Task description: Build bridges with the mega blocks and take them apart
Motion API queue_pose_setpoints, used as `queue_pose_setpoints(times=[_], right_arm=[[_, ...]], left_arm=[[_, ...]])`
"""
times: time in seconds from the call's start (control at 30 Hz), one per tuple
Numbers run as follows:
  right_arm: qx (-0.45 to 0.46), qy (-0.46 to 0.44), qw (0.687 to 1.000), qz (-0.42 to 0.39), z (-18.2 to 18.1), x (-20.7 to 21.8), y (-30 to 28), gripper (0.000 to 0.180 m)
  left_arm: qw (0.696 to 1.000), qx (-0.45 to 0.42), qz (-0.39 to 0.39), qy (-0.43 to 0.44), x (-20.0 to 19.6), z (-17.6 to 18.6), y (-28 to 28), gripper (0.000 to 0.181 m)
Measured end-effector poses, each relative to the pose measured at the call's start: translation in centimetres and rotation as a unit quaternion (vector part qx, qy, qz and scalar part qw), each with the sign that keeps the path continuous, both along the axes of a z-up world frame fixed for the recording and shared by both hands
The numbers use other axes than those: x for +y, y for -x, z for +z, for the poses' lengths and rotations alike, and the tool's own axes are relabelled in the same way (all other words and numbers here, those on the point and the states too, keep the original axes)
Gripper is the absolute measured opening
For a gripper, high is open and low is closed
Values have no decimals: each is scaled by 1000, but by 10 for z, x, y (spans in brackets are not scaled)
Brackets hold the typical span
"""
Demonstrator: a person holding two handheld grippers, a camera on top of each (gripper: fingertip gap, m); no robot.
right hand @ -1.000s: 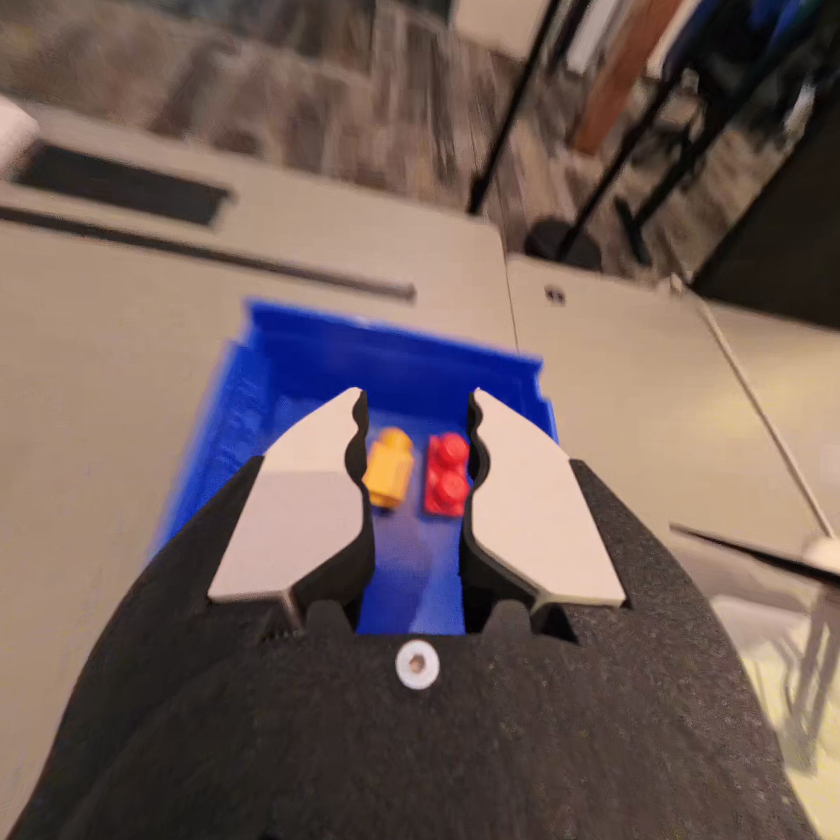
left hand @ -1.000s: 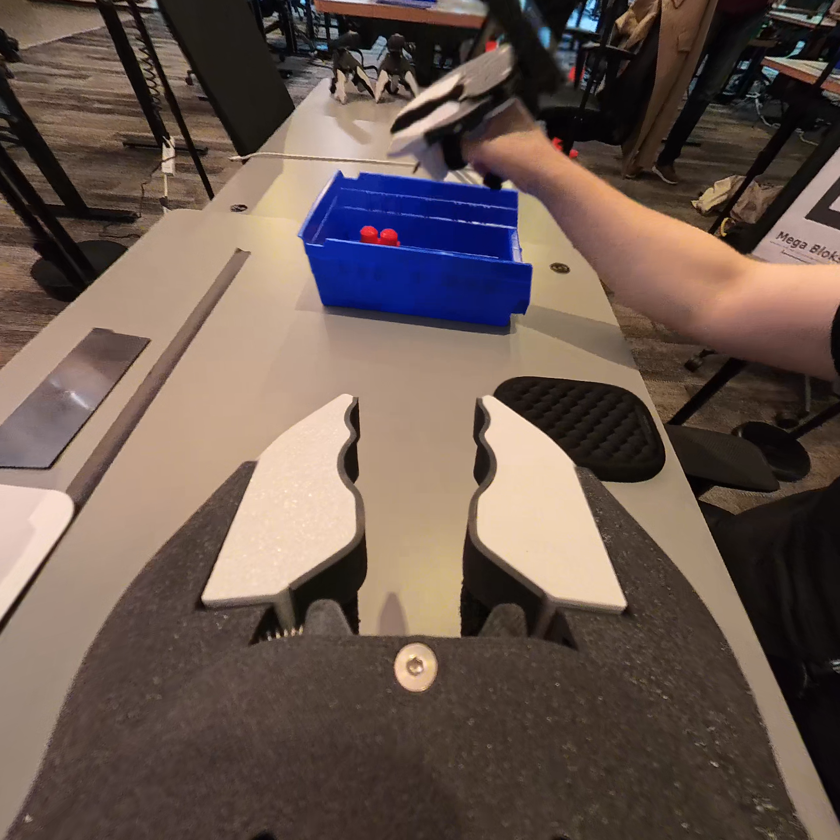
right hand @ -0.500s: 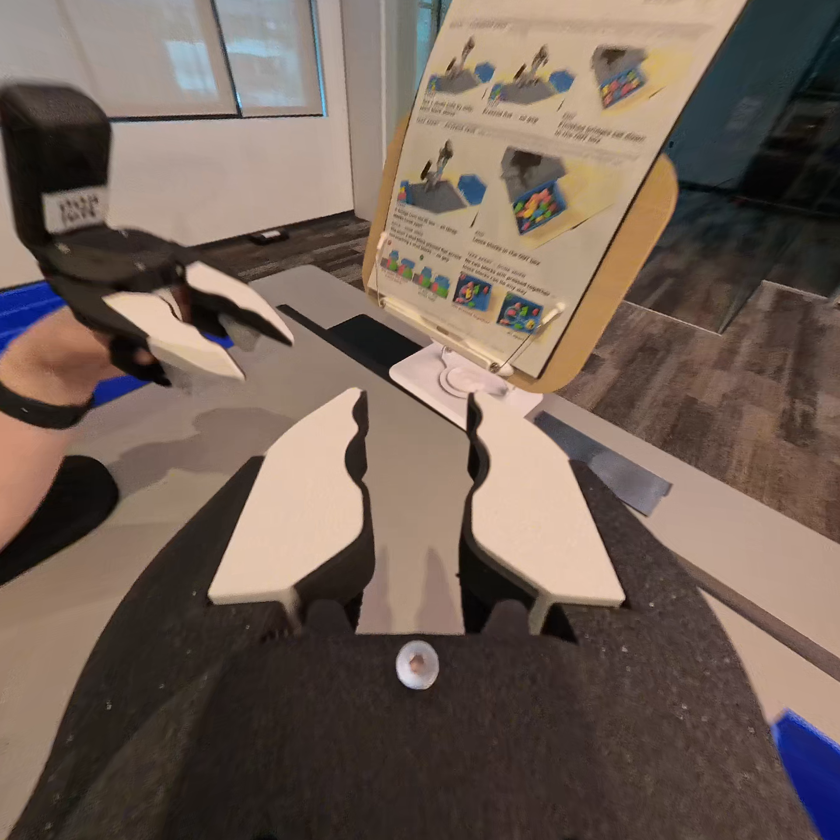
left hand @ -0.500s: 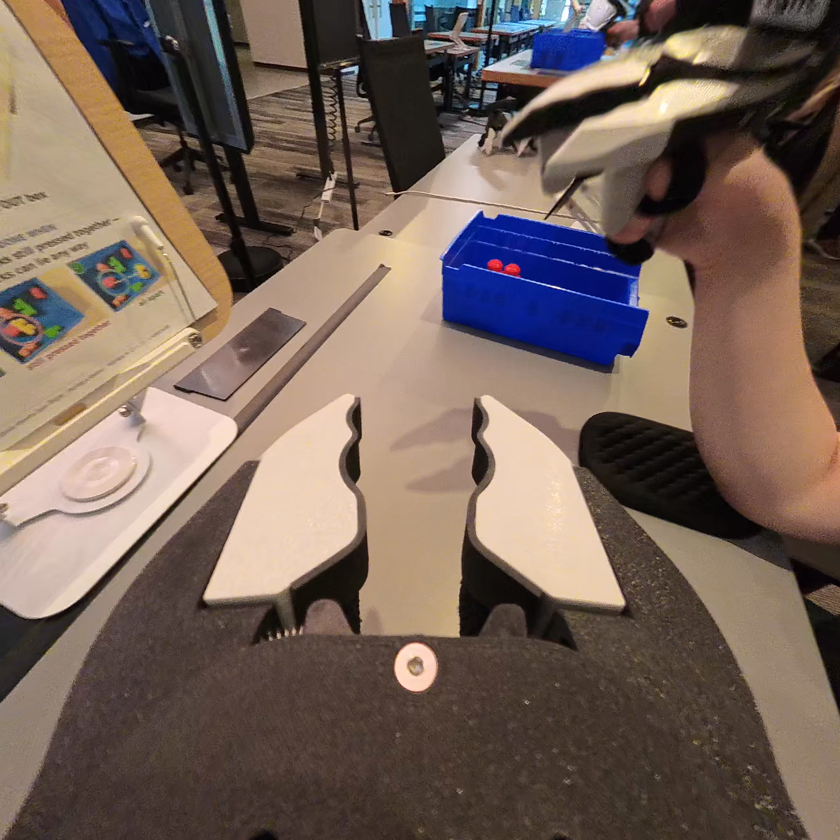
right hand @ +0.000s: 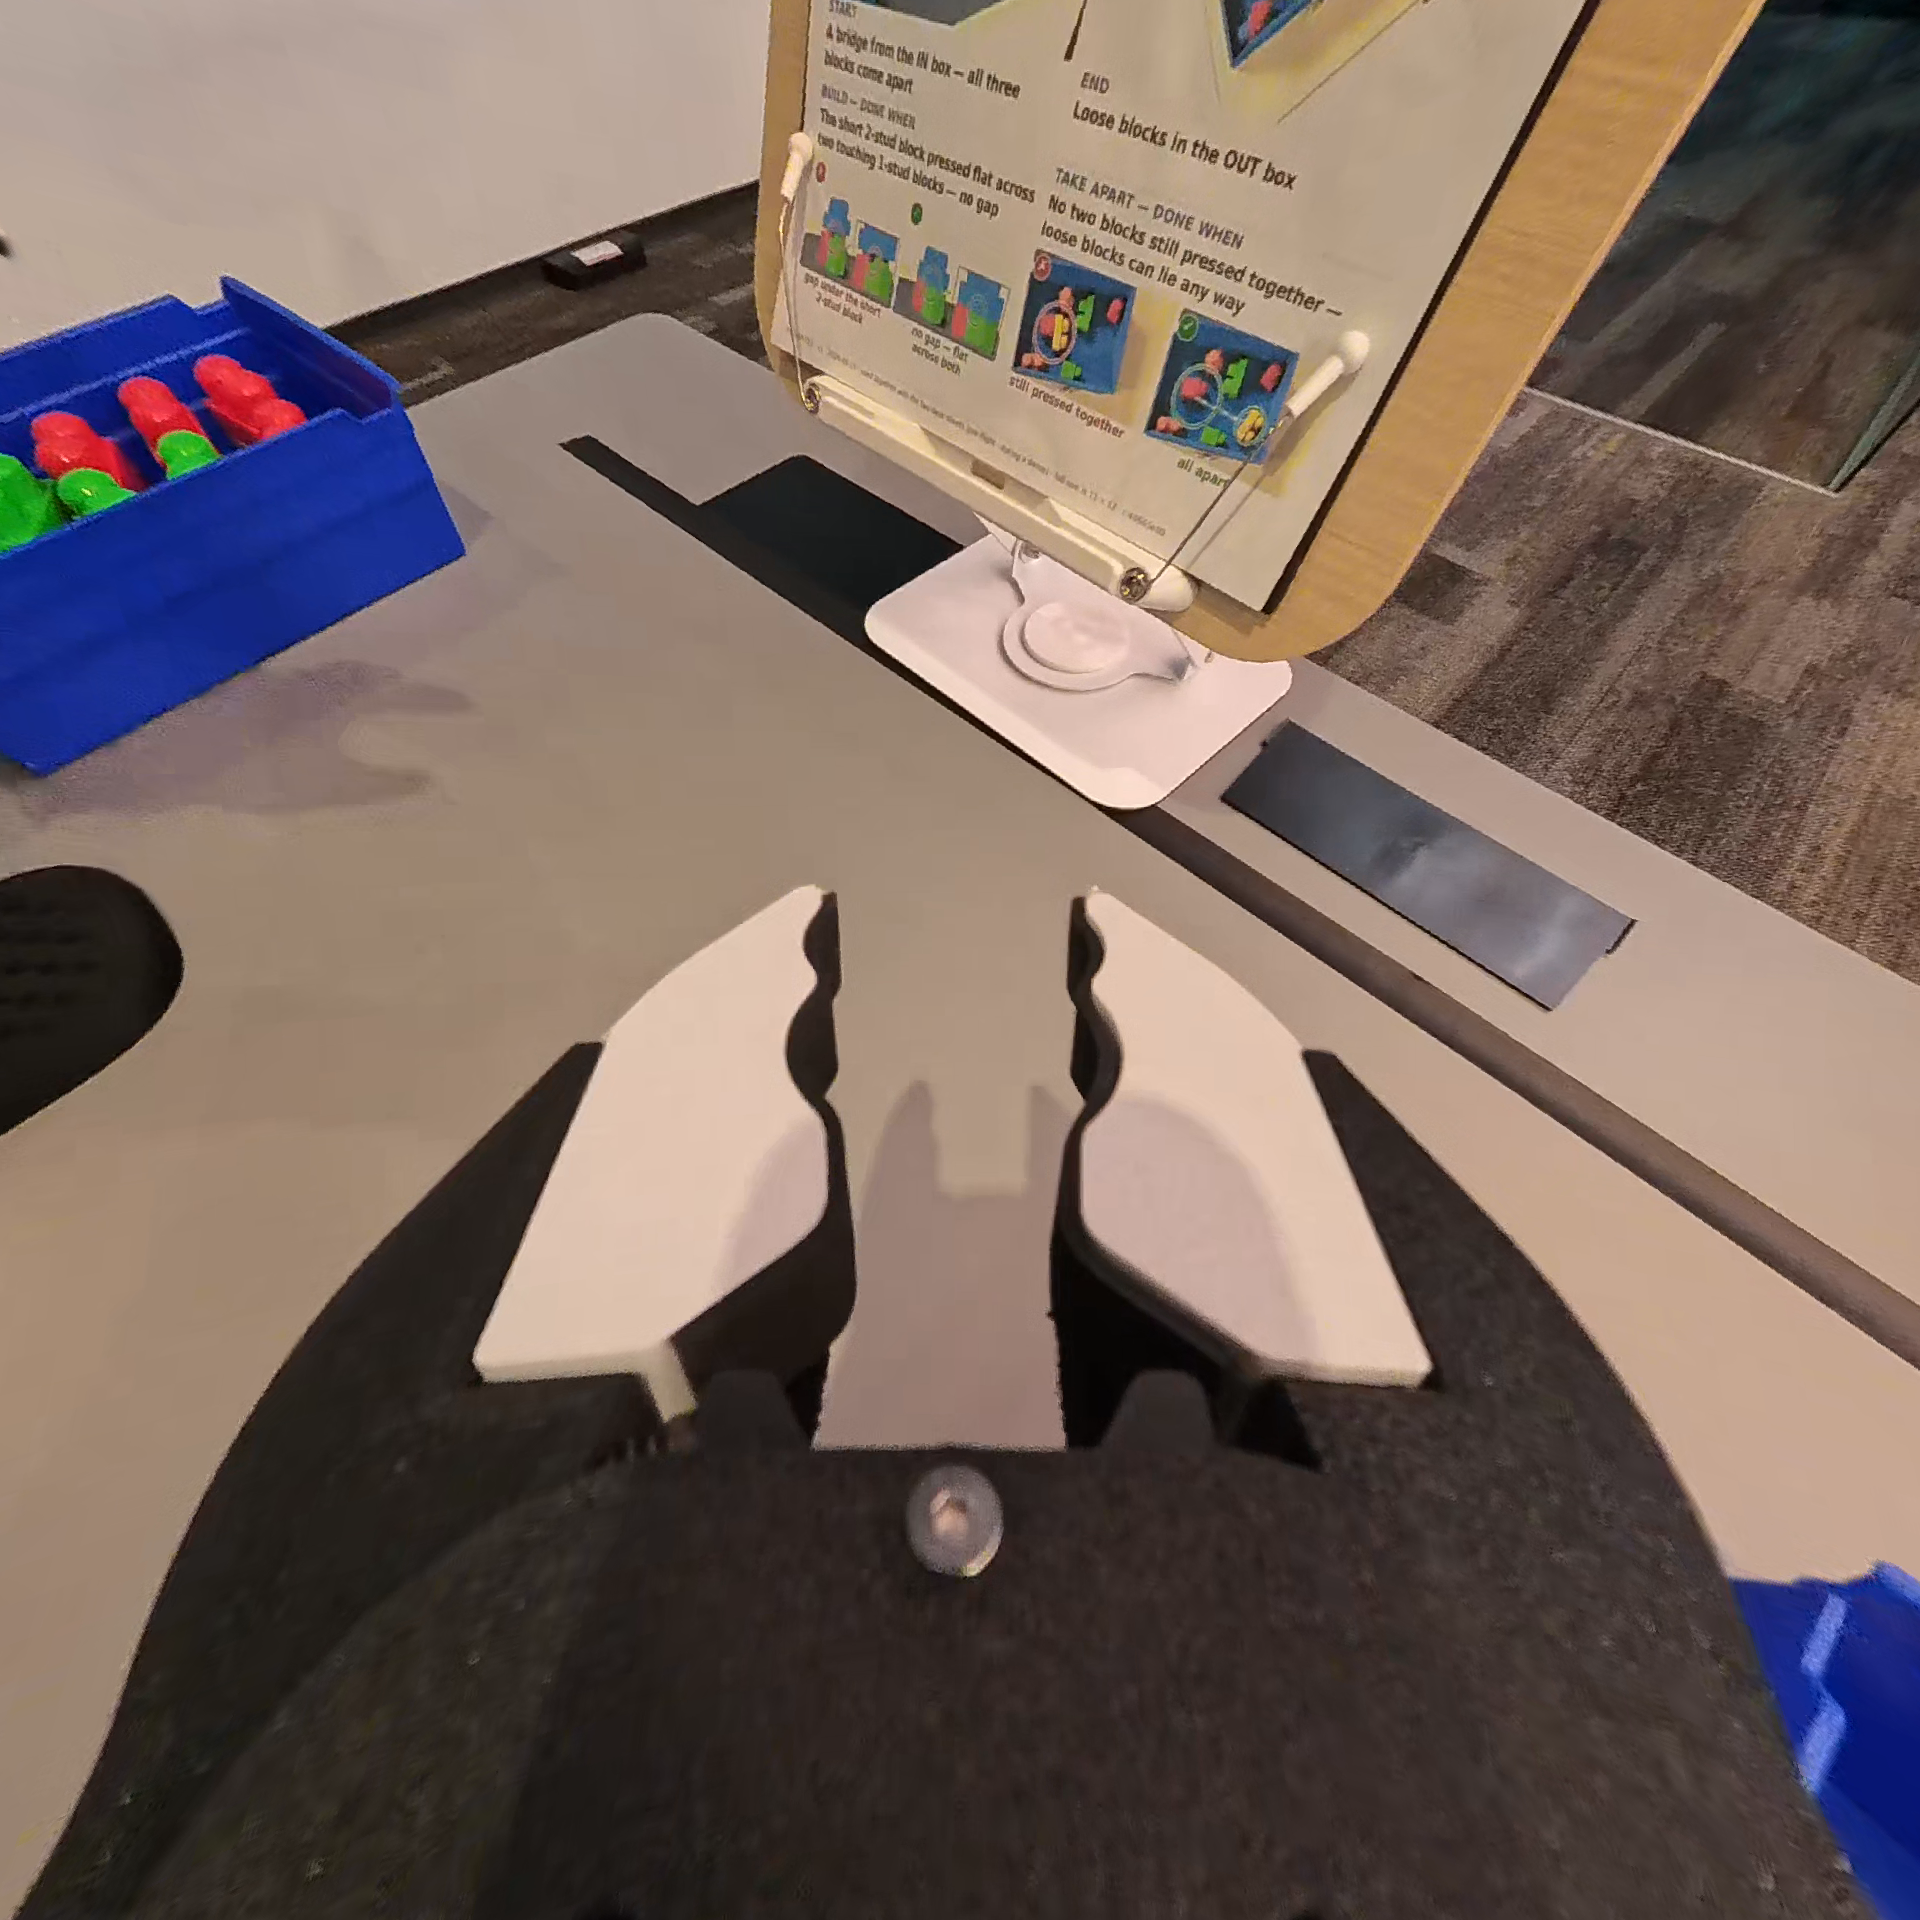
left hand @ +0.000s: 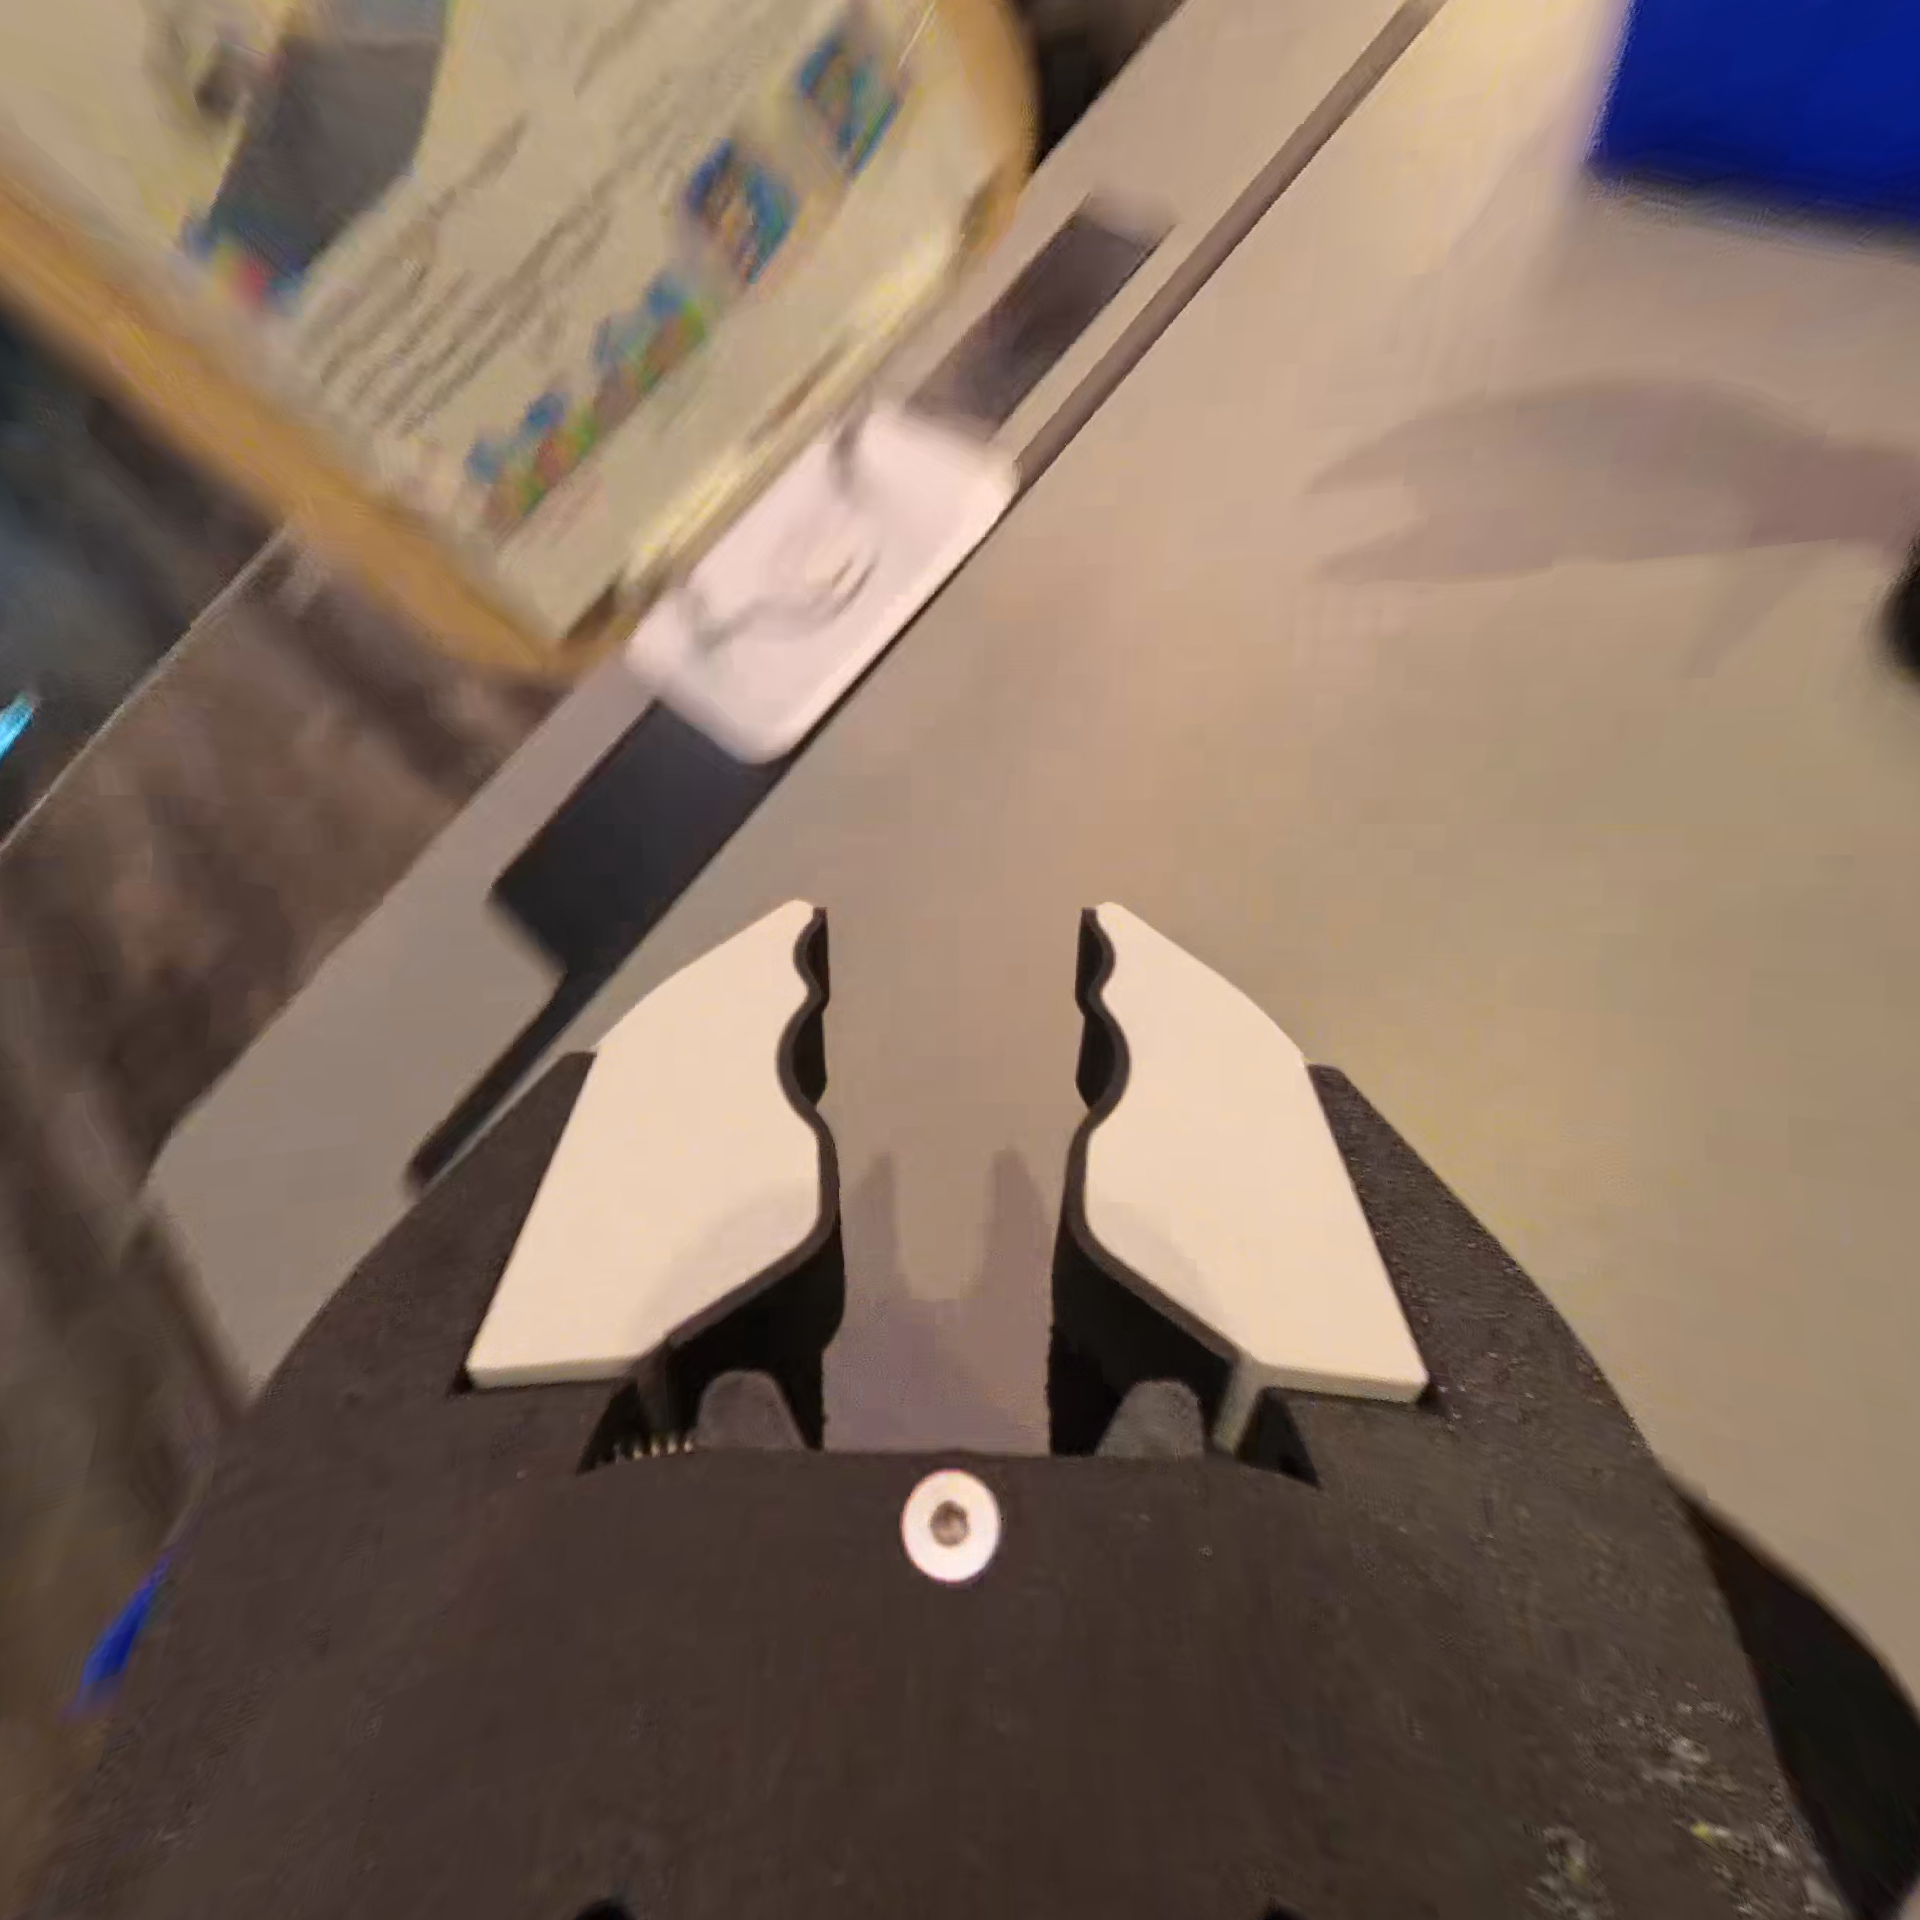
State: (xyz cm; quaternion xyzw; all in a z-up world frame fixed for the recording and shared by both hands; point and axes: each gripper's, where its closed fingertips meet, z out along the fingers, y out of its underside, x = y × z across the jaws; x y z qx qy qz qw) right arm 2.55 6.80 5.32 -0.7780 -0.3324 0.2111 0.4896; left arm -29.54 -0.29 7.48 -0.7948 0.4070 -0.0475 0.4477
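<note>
Your right gripper hangs over bare worktop with its fingers spread and holding nothing; your left gripper is likewise released and empty, its view smeared with motion. The mega blocks, red and green pieces pressed together, stand in the blue bin at the far left of the right wrist view, well apart from both grippers. A second blue bin pokes in at the lower right edge. The likely trouble is speed: swing in too fast and you could knock the bin or clip the instruction board on its white stand. The worktop is smooth grey with a dark cable channel and a black pad; beyond it lie patterned carpet and a pale wall.
</note>
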Motion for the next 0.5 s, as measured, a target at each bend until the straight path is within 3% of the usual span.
queue_pose_setpoints(times=[0.1,0.23,0.37,0.5], right_arm=[[3,-6,1000,-5,4,-1,-3,42],[30,-12,999,7,13,-4,1,42],[40,-18,999,5,17,-6,-3,42],[56,-19,998,8,20,-8,-8,42]], left_arm=[[982,74,167,43,-17,-21,116,46],[934,56,341,92,-50,-49,228,42],[876,-12,455,159,-72,-86,281,48],[828,-53,515,215,-80,-114,303,63]])
